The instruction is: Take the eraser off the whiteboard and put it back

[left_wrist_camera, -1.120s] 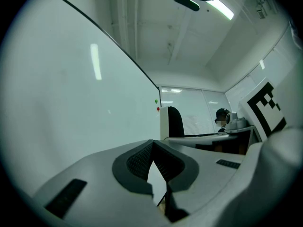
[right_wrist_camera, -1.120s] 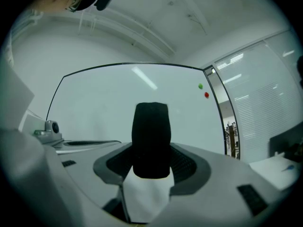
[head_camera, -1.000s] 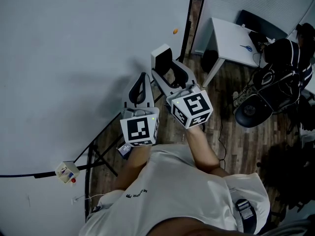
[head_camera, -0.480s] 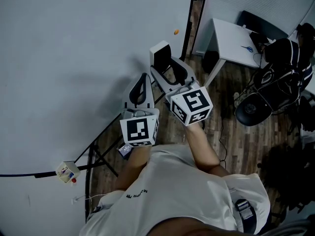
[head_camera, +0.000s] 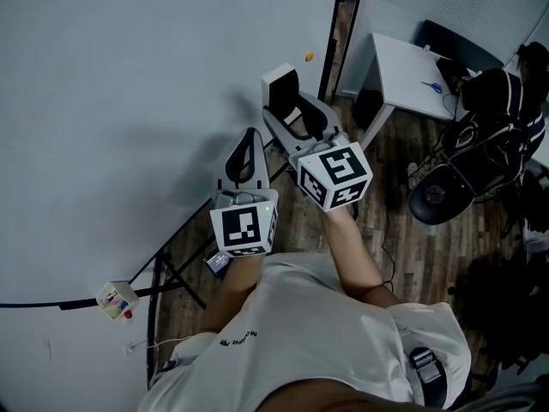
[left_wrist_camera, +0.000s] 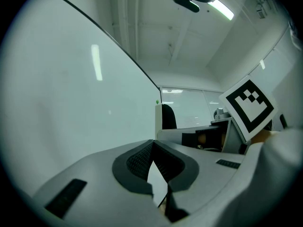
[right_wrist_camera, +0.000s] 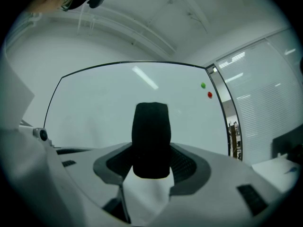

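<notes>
Evidently the put-back step: eraser in the right gripper, close to the whiteboard.
Head view: right gripper (head_camera: 296, 117) holds the eraser (head_camera: 280, 84) at 1 o'clock of the left gripper (head_camera: 250, 140), beside the whiteboard (head_camera: 129, 101). Left gripper view: jaws together, empty. Right gripper view: jaws clamp the eraser; next, seat it flat on the board, then release.

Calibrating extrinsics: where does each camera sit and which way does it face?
Head view: on the person's head, looking steeply down beside the whiteboard; shows shirt, right forearm, left gripper, right gripper holding the eraser.
Left gripper view: on the left gripper, along its shut jaws, whiteboard at left; right gripper's marker cube at right.
Right gripper view: on the right gripper, facing the whiteboard; eraser between its jaws.
Shared: whiteboard in all three.
</notes>
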Available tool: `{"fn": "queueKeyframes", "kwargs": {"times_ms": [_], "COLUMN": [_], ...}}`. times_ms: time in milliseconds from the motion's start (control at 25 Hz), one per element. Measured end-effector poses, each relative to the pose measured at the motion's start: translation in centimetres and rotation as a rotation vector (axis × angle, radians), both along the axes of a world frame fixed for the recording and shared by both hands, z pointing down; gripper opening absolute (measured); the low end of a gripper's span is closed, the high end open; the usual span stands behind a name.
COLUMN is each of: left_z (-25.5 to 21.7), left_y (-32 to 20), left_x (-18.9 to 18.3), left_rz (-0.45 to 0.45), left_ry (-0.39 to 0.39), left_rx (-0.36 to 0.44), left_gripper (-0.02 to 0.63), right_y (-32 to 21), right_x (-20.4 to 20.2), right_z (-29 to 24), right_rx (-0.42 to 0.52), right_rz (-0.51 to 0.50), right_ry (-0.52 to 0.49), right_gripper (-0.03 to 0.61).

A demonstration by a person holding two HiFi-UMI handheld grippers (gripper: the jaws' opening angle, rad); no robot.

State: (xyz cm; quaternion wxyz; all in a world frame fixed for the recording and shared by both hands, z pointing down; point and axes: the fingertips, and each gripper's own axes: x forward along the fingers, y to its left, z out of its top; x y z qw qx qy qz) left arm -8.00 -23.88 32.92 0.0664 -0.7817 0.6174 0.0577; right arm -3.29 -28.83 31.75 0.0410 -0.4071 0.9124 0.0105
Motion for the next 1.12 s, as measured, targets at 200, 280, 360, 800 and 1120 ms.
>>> {"fn": "queueKeyframes", "kwargs": {"times_ms": [200,280,360,800,1120], "left_z": [-0.2,-0.2,-0.2,-0.4,-0.3], "left_y": [0.0,0.0,0.0,-0.1,-0.2], "left_x": [-0.2,-0.2,-0.2,-0.3,-0.7], "left_rz": [-0.003,-0.006,-0.009,-0.017,-0.023], "left_ry": [-0.006,-0.007,-0.008,-0.020,-0.015], "left_rx": [0.006,0.007,0.008,0.011,0.008], "left_gripper": [0.002,0.002,0.003,0.003,0.003], "right_y": [-0.9,-1.2,-1.6,-4.1,-5.9], "right_x": [-0.3,-0.4,-0.5,-1.8,-2.4], "right_z": [-0.1,-0.1,-0.2,-0.4,-0.3], "right_rx": [-0.006,-0.006,-0.007,-0.021,-0.029], "right_rz": [-0.008,-0.013,-0.016,-0.027,-0.022], "right_ry": [0.010,0.014,0.015,0.039,0.046], "right_gripper": [0.236,0.236,0.236,0.236,0.236]}}
